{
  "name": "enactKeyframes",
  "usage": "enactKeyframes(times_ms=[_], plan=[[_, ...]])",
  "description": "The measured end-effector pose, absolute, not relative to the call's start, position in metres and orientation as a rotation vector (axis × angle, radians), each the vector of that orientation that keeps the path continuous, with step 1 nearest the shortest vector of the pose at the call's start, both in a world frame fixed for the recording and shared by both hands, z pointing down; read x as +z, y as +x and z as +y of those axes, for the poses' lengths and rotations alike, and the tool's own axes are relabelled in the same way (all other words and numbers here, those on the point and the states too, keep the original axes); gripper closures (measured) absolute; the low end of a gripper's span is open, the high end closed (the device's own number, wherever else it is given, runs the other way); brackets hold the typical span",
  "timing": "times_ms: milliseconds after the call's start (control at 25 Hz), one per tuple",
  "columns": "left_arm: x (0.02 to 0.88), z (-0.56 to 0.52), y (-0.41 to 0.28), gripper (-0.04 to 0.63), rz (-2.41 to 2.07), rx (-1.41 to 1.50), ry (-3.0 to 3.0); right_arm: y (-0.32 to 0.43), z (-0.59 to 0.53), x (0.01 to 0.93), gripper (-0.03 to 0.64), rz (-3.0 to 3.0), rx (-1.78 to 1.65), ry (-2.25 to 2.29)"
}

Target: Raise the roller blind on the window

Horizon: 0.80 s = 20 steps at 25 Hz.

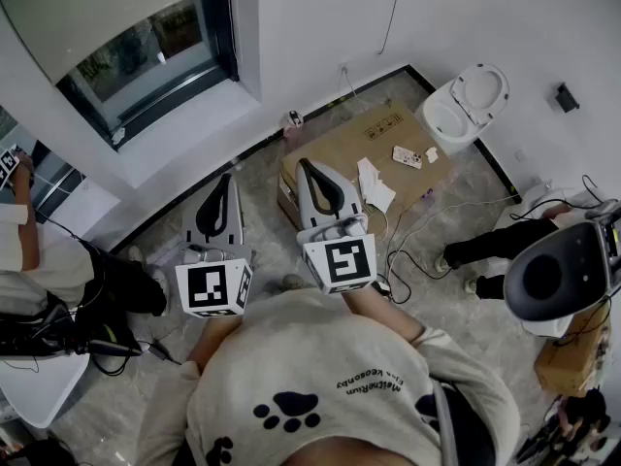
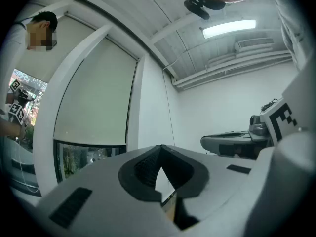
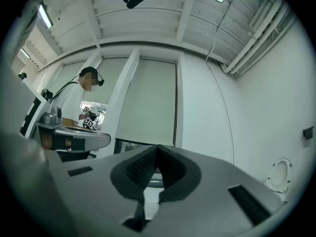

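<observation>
Roller blind (image 2: 94, 98) leaves a narrow glass strip (image 2: 84, 158) below its edge.

Left gripper (image 2: 161, 149) at 6 o'clock, jaws pressed together on nothing, roller blind (image 2: 94, 98) at 9 o'clock hung over most of the window (image 2: 86, 158), right gripper (image 2: 207, 142) at 3 o'clock, ceiling light (image 2: 229, 27) glowed at 1 o'clock.

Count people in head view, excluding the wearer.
2: person at left edge by the window; person at right near the toilet, mostly legs showing. Others may be hidden.
</observation>
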<state>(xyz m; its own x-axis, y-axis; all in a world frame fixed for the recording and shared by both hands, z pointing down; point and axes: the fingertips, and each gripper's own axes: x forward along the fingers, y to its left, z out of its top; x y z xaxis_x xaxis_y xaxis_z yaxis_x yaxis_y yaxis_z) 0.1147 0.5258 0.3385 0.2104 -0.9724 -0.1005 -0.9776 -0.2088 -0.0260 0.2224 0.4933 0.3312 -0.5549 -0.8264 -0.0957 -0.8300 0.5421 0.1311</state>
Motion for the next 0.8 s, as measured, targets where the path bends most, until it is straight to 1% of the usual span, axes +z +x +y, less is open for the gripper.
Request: enactKeyframes(times_ms=[440, 800], plan=[[0.353, 0.524, 0.098, 0.588, 1.894, 0.072, -2.428, 0.2, 0.496, 0.349, 0.609, 2.73, 0.203, -1.474], [0.36, 0.488, 0.087, 0.588, 1.873, 0.095, -2.462, 0.189, 0.46, 0.346, 0.609, 2.707, 0.199, -1.458]])
